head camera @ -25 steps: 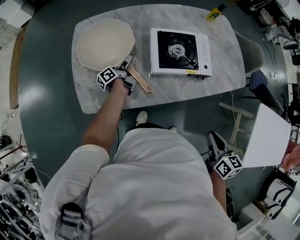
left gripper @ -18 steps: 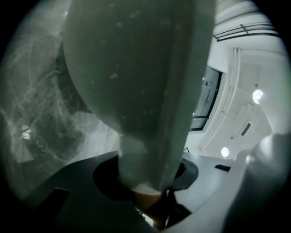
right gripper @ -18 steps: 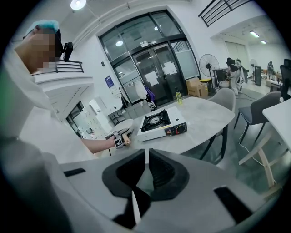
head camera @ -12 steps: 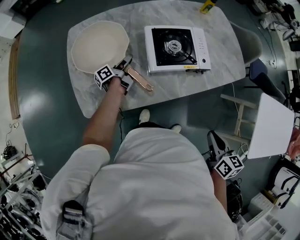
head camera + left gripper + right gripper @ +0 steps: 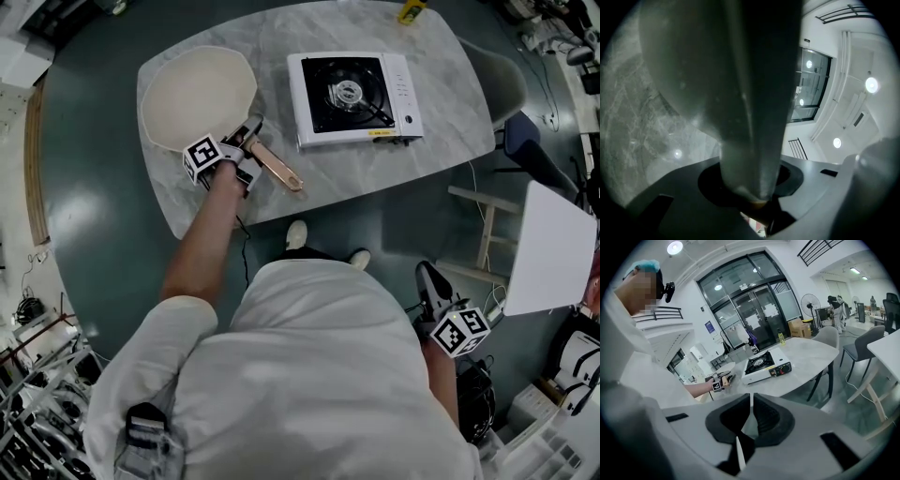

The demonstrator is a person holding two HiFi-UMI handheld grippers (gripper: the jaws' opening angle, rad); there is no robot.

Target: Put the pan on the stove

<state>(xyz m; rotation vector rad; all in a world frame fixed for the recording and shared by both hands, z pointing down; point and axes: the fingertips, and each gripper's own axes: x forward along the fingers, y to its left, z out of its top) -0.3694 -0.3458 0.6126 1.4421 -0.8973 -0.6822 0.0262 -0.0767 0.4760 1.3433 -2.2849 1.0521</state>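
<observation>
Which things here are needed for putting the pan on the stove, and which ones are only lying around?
For the job:
- pan
- stove
- left tool, jaws just closed on the pan's handle

Lying about:
- yellow bottle
- grey chair
- right tool, shut, empty, low beside the person

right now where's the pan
In the head view the pan is at the left side of the table, left of the stove. The left gripper has just closed its jaws on the handle.
</observation>
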